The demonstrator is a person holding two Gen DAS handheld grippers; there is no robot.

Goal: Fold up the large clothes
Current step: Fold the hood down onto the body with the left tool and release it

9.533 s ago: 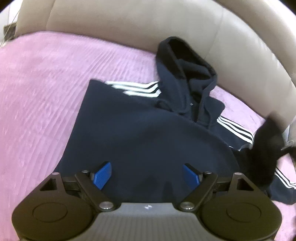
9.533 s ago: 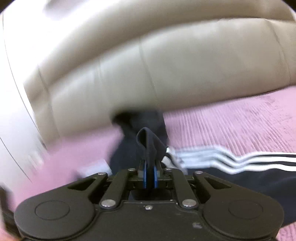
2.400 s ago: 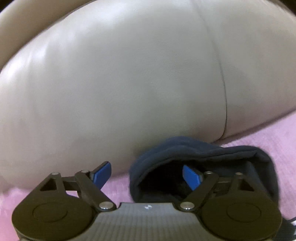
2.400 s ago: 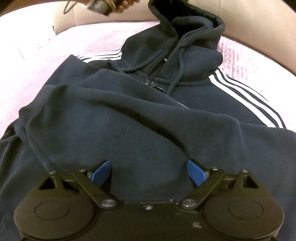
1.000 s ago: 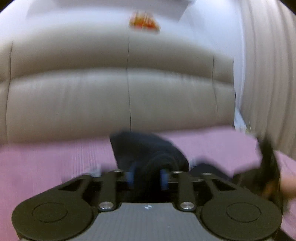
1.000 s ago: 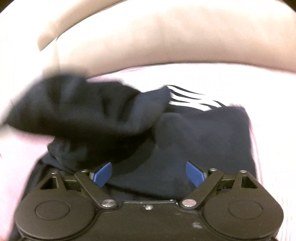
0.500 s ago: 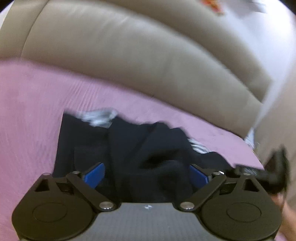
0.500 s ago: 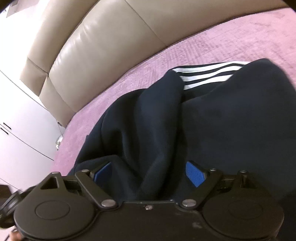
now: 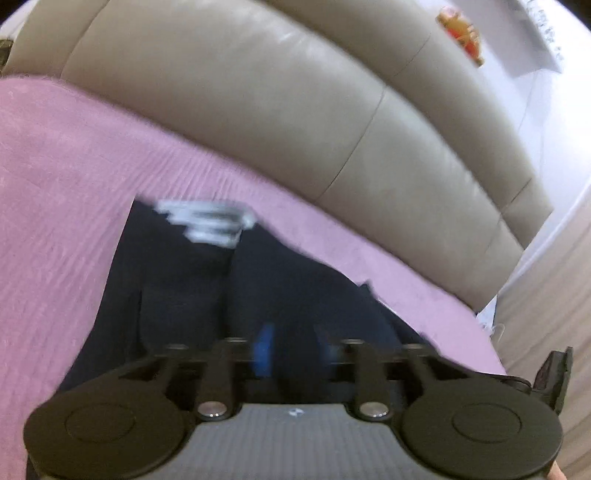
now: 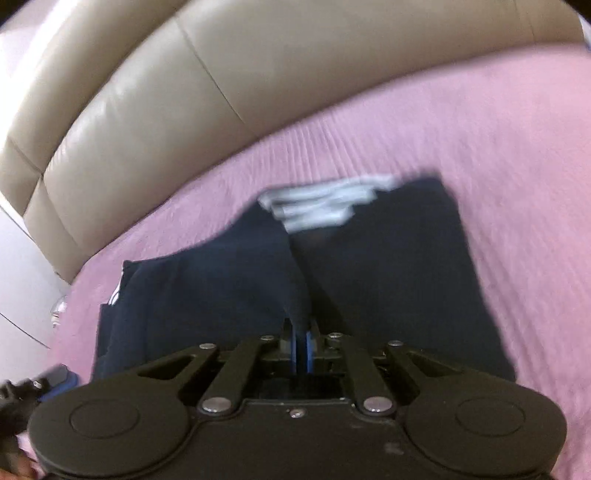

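Soft matt navy fleece hoodie (image 10: 388, 266) with flat white stripes (image 10: 317, 206), ribbed pink plush blanket (image 9: 55, 177) with a fuzzy nap, smooth beige leather headboard (image 9: 258, 96) with a slight sheen, matt black plastic right gripper (image 10: 301, 341), blue rubbery pads (image 10: 308, 347), shiny metal rivets

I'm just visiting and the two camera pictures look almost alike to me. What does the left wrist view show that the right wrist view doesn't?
Only the left wrist view shows a red and yellow object high on the wall and the left hand-held gripper, blurred, its fingers partly closed around dark fabric.

Only the right wrist view shows the right hand-held gripper shut on a fold of the hoodie.

Both show the navy hoodie with white stripes, the pink cover and the beige sofa back.
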